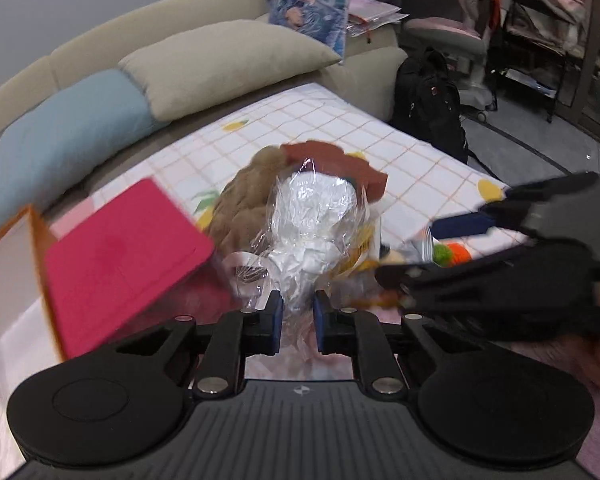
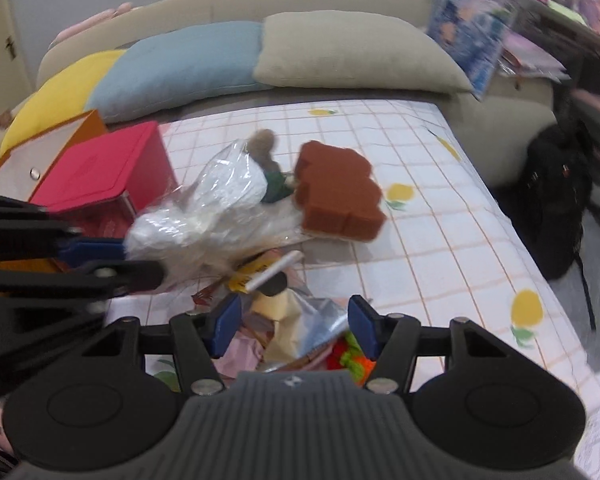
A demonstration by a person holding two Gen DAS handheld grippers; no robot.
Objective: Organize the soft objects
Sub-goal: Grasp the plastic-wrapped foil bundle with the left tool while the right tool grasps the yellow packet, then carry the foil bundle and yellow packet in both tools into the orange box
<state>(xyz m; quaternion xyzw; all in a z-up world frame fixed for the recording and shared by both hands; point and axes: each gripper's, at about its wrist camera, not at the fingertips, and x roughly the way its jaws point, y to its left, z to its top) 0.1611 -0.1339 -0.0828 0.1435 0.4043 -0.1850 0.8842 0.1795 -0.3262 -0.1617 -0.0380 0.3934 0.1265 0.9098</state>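
My left gripper (image 1: pixel 297 322) is shut on a clear plastic bag with a white soft object inside (image 1: pixel 316 216) and holds it above the bed; the bag also shows in the right wrist view (image 2: pixel 204 208), with the left gripper (image 2: pixel 116 260) at its end. Behind it lie a brown plush toy (image 1: pixel 244 196) and a brown sponge-like piece (image 2: pixel 336 192). My right gripper (image 2: pixel 294 328) is open over a pile of small items: a silver pouch (image 2: pixel 320 320), an orange and green yarn piece (image 2: pixel 352 356), a yellow packet (image 2: pixel 252 274). It shows at the right of the left wrist view (image 1: pixel 420 252).
A red box (image 2: pixel 100 168) and an orange-edged box (image 2: pixel 40 152) stand on the left of the checked sheet (image 2: pixel 440 240). Yellow, blue (image 2: pixel 180 64) and beige (image 2: pixel 348 52) pillows line the headboard. A black backpack (image 2: pixel 560 192) stands on the floor at right.
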